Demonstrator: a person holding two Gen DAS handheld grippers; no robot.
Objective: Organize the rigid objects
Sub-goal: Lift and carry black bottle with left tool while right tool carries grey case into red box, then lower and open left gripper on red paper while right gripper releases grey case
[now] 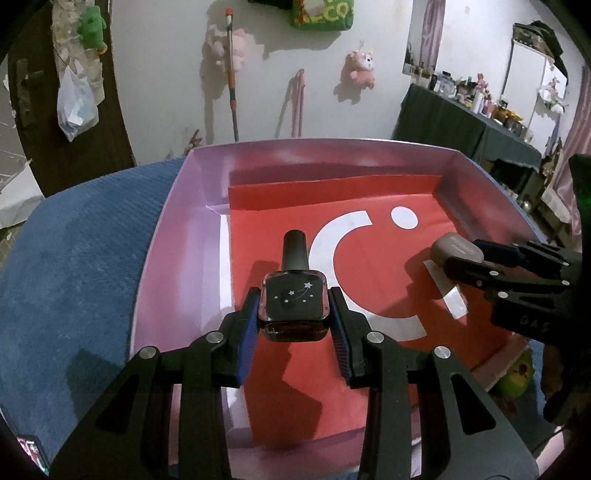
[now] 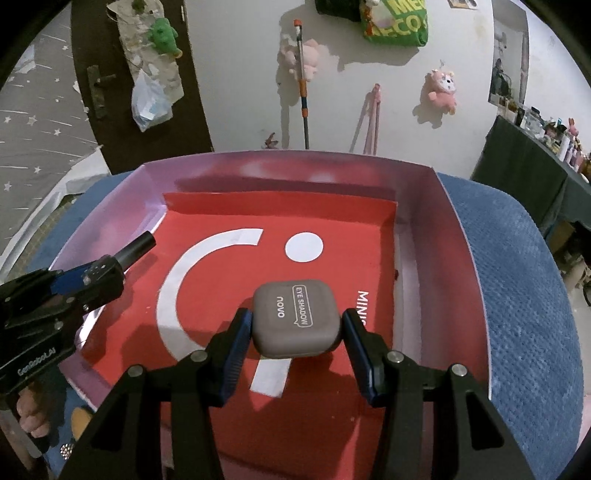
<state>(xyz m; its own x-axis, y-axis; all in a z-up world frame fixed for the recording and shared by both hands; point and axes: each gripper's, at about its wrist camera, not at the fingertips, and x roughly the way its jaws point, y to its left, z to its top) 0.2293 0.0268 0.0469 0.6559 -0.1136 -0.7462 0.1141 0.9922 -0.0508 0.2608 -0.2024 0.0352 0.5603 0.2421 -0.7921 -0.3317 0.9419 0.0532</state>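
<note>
A blue bumpy cloth [image 2: 524, 295] lies under the things in front. On the white wall [image 2: 240, 74] hang a pink plush toy [image 2: 441, 90], a green plush toy [image 2: 162, 35] and a plastic bag [image 2: 149, 101]. A mop stick [image 2: 302, 77] leans there. A dark table [image 1: 461, 122] holds many small bottles.

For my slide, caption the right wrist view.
Right tongs carry an eye shadow case over the red-lined box.

You are working in a lived-in home room, likely a bedroom. Plush toys [image 2: 441, 90] are hanging on the white wall [image 2: 240, 92], a mop [image 2: 303, 85] is leaning there, a plastic bag [image 2: 149, 101] is dangling on the dark door [image 2: 92, 122], and a cloth-draped table [image 1: 461, 122] is holding crowded bottles.
</note>
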